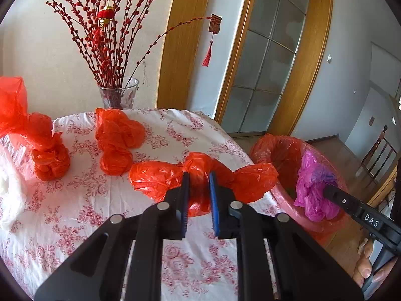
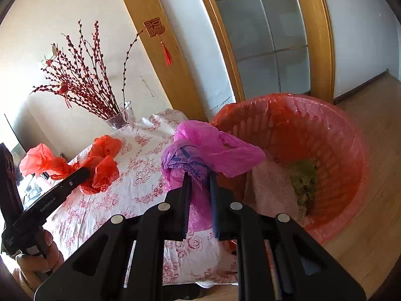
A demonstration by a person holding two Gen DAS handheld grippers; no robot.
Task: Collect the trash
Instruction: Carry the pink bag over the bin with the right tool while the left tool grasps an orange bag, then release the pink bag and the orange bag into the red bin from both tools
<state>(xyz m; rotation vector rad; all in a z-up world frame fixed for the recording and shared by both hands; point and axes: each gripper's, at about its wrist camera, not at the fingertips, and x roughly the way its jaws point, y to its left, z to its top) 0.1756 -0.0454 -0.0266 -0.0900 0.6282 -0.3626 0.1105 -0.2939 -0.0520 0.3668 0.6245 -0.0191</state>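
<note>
My left gripper is shut on a crumpled red plastic bag at the right edge of the table; the right wrist view shows it too. My right gripper is shut on a crumpled magenta plastic bag and holds it over the near rim of the pink trash basket, which is lined with a red bag and has some trash at the bottom. In the left wrist view the magenta bag hangs at the basket.
Two more red bags lie on the table's floral cloth. A glass vase with red branches stands at the back. A wooden-framed glass door and wooden floor lie beyond the basket.
</note>
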